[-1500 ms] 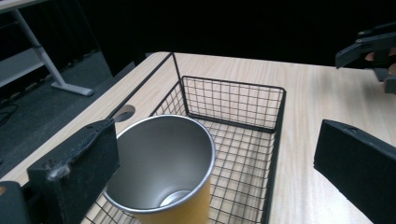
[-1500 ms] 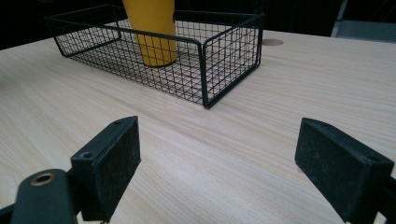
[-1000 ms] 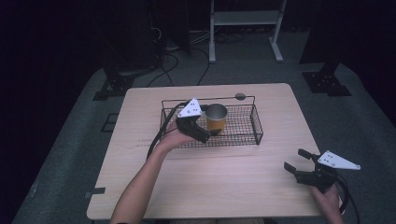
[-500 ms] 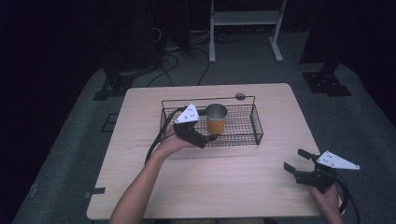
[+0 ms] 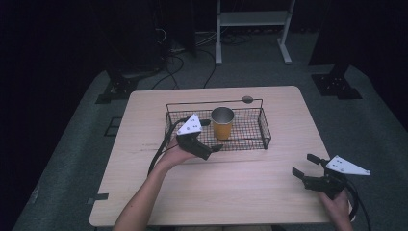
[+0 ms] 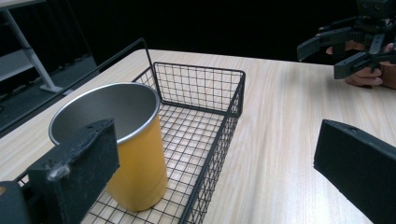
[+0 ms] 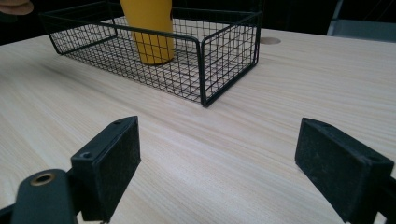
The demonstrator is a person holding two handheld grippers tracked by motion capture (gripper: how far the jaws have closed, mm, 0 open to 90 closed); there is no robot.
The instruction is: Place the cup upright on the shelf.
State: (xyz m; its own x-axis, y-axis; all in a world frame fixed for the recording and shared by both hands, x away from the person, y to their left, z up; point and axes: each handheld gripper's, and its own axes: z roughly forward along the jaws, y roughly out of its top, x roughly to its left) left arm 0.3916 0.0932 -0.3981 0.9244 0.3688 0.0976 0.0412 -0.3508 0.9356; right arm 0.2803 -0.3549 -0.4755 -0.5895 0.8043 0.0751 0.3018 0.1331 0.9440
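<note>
A yellow cup [image 5: 222, 123] with a bare metal inside stands upright in a black wire basket [image 5: 262, 129] in the middle of the table. My left gripper [image 5: 209, 136] is open at the basket's near-left side, a little short of the cup [image 6: 122, 140]. One jaw is over the basket [image 6: 224, 135] and the other over the table outside it. My left gripper [image 6: 215, 154] holds nothing. My right gripper [image 5: 303, 165] hovers open and empty near the table's front right corner. Beyond my right gripper [image 7: 226, 158] stand the basket [image 7: 205, 60] and the cup [image 7: 149, 28].
The pale wooden table [image 5: 240, 192] has a round cable hole [image 5: 247, 99] behind the basket. The right gripper [image 6: 355, 42] shows far off in the left gripper view. A white shelf frame [image 5: 250, 19] and cables lie on the floor beyond the table.
My left gripper has drawn back from the cup toward the basket's near-left side. The cup stays upright in the basket. The right gripper has not moved.
</note>
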